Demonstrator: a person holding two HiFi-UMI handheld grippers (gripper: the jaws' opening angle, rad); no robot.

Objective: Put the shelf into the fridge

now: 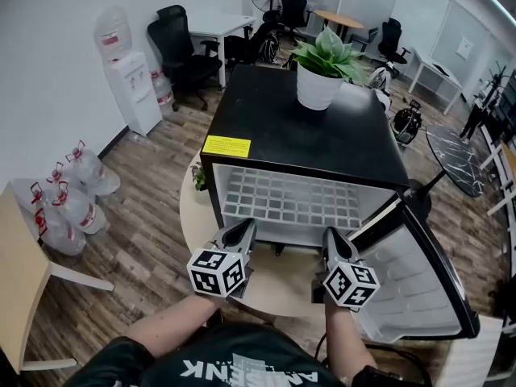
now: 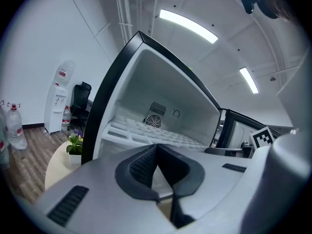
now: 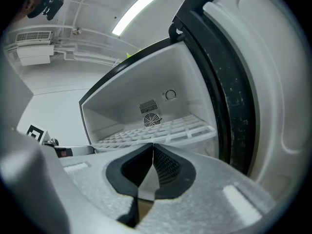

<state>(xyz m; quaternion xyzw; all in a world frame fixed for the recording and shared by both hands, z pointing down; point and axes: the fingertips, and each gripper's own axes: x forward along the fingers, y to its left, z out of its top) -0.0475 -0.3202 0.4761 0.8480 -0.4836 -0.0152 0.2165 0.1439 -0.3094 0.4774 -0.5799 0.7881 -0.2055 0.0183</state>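
Starting at the left of the head view, a water cooler [image 1: 133, 87] stands at about ten o'clock from the fridge [image 1: 306, 127], well apart from it. The left gripper [image 1: 240, 234] hangs at seven o'clock of the fridge's opening, its jaws clenched tip to tip with nothing between them.

The shelf [image 1: 302, 200], a white grid, lies flat inside the fridge. Its long axis runs from nine to three o'clock across the opening, and its front edge faces the person. The right gripper [image 1: 334, 240] sits at five o'clock of the opening, likewise clenched and empty. Both grippers point toward the shelf's front edge and are near it. The door [image 1: 419, 280] stands swung open at four o'clock.

Only the head view shows the potted plant [image 1: 322, 63] on the fridge's black top. Both gripper views look under that top to the back wall, where a round fan grille [image 3: 152, 120] sits just above the shelf. The left gripper view also gives a clear look at a small flower pot [image 2: 74, 149] on the round table [image 1: 193, 216], at nine o'clock of the fridge.
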